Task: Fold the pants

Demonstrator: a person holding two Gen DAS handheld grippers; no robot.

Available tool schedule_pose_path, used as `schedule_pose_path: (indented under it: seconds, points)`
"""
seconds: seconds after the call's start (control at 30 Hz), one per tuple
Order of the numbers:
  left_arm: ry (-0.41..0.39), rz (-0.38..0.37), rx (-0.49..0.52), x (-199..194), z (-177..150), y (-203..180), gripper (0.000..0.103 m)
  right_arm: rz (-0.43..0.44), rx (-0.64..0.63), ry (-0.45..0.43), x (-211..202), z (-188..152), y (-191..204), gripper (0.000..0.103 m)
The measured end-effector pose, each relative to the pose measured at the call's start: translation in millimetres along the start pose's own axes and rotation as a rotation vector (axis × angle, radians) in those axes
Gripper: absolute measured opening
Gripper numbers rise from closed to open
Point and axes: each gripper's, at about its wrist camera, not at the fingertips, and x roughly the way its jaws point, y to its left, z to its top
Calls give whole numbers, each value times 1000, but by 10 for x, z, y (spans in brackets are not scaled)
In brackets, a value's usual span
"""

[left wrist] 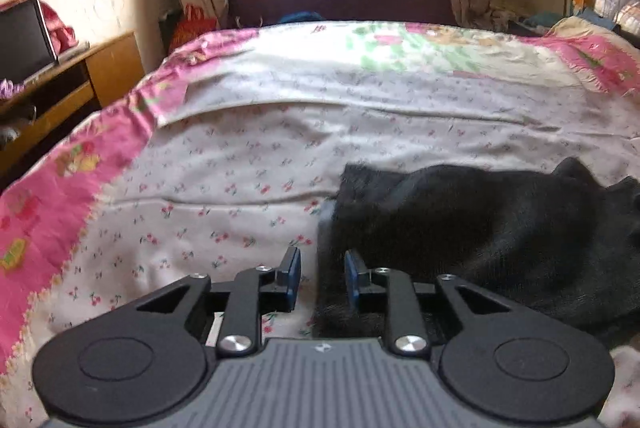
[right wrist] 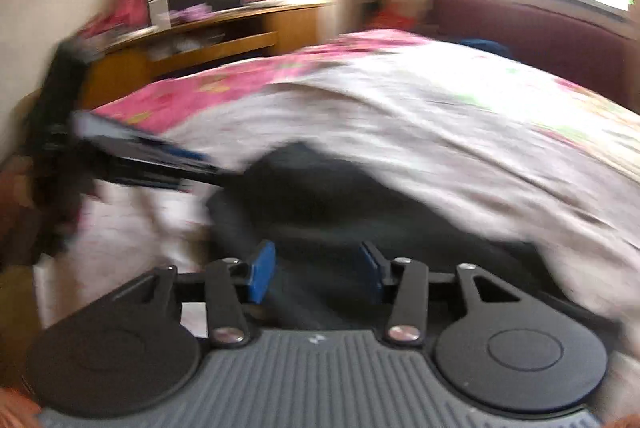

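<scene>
Bedroom setting: bed (left wrist: 248, 131) with floral cover, window behind, wooden table (left wrist: 100, 67) at the wall. Black pants (left wrist: 460, 211) lie bunched on the bed's near side. Left gripper (left wrist: 322, 278) has its fingers slightly apart, straddling the pants' left edge, pads not pressing. Right gripper (right wrist: 318, 274), view blurred, hangs over the pants with fingers moderately parted, gripping nothing.

Black tongs (left wrist: 322, 278) with blue pads, silver screws, ribbed grey body.
</scene>
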Motion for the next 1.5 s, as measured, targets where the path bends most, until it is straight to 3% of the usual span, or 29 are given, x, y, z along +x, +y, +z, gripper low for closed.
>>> schedule_pose_path:
  seconds: [0.1,0.17,0.3,0.37,0.43,0.5,0.53,0.57,0.63,0.77,0.87,0.9,0.93,0.97,1.07,1.13,1.27,1.4,1.5]
  points:
    - [-4,-73,18,-27,57,-277,39,-183,196,25,-353,-270,-795,56]
    - [18,-146,37,38,84,-555,39,-228,385,78,-445,-485,-1315,56]
    - [53,-249,139,207,95,-1162,40,-75,689,63,-439,-868,-1864,56]
    - [68,-271,190,285,88,-1379,42,-6,718,65,-256,-937,-1907,56]
    - [96,-247,258,400,62,-1536,50,23,745,86,-51,-1053,-1883,58]
    - [122,-229,299,488,44,-1593,51,87,806,50,-17,-1102,-1924,56]
    - [130,-229,300,488,45,-1606,52,164,850,44,-40,-1130,-1936,49]
    - [138,-230,300,482,66,-1605,52,206,873,43,-25,-1133,-1954,49]
    - [150,-221,307,483,98,-1606,53,221,838,26,-69,-1125,-1954,46]
    - [161,-204,334,514,140,-1661,55,304,935,38,145,-1305,-2177,41]
    - [169,-189,316,570,119,-1671,58,348,913,34,344,-1192,-2066,47]
    - [173,-181,317,584,100,-1680,58,374,922,36,393,-1159,-1987,41]
    - [179,-168,318,584,83,-1696,58,406,963,46,441,-1137,-1934,28]
    - [185,-158,315,568,80,-1715,58,428,1000,45,428,-1129,-1925,26]
    - [207,-168,319,492,76,-1822,57,530,1106,-74,115,-1211,-2065,11]
    - [229,-207,335,441,62,-1968,55,520,1121,-89,-110,-1272,-2169,11]
    - [225,-206,382,399,3,-2250,45,473,1068,-34,-290,-1394,-2211,10]
    - [217,-244,362,384,15,-2264,46,398,1077,-21,-419,-1529,-2347,8]
    - [203,-247,331,360,68,-2167,47,385,1052,-11,-367,-1525,-2309,15]
